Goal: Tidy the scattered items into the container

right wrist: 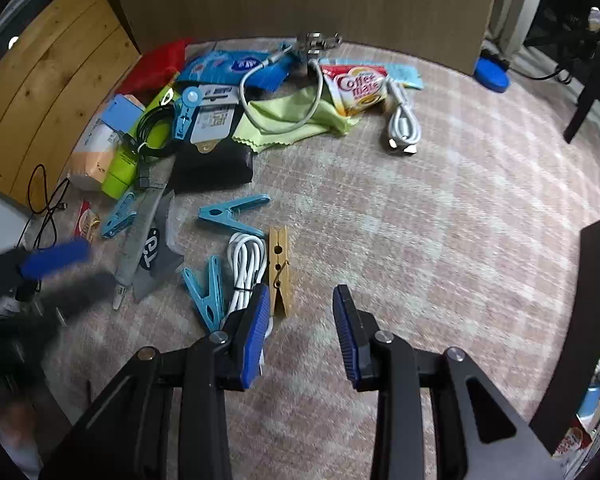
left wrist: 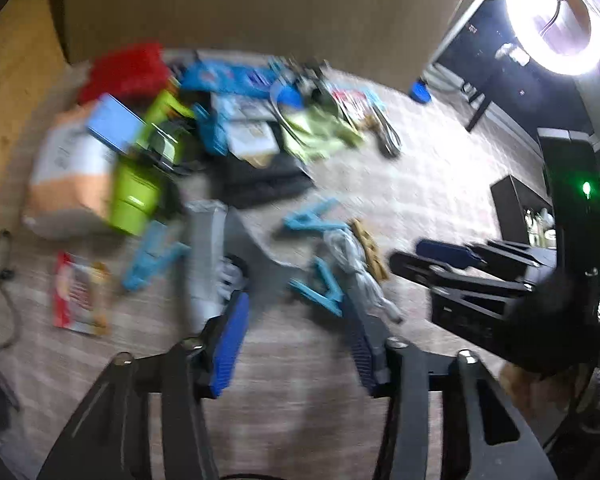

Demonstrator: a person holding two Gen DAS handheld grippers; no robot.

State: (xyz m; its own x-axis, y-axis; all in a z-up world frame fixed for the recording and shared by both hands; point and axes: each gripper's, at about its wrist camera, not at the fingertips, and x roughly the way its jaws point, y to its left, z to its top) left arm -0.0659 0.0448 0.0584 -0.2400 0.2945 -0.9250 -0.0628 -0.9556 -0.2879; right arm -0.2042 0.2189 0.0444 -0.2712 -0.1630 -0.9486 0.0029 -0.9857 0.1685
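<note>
On the far left of the right wrist view, the left tool (right wrist: 56, 258) comes in low and blurred over the patterned tabletop (right wrist: 440, 208), its blue pads apart with nothing between them. Just right of it lie a grey sachet (right wrist: 148, 248) and a small blue peg (right wrist: 118, 215), with the main heap of packets, a green cloth (right wrist: 292, 120) and a Coffee-mate pack (right wrist: 358, 88) further back. Next come two blue clothes pegs (right wrist: 232, 212), a bundled white cable (right wrist: 246, 270) and, touching its right side, a wooden clothespin (right wrist: 279, 270). The right tool (right wrist: 302, 300) hovers steeply tilted down, jaws open and empty, its left pad overlapping the cable's near end and the clothespin's lower end. No container is clearly in view; I cannot tell where it stands.

Judging by the placement, the next pick is the clothespin or the cable. To do it well, shift the right tool slightly left so one item sits centred between the pads, descend until the pads straddle it across its narrow width, and close firmly. Avoid catching both cable and clothespin together, since they touch. Keep the left tool clear of the right one's path.
</note>
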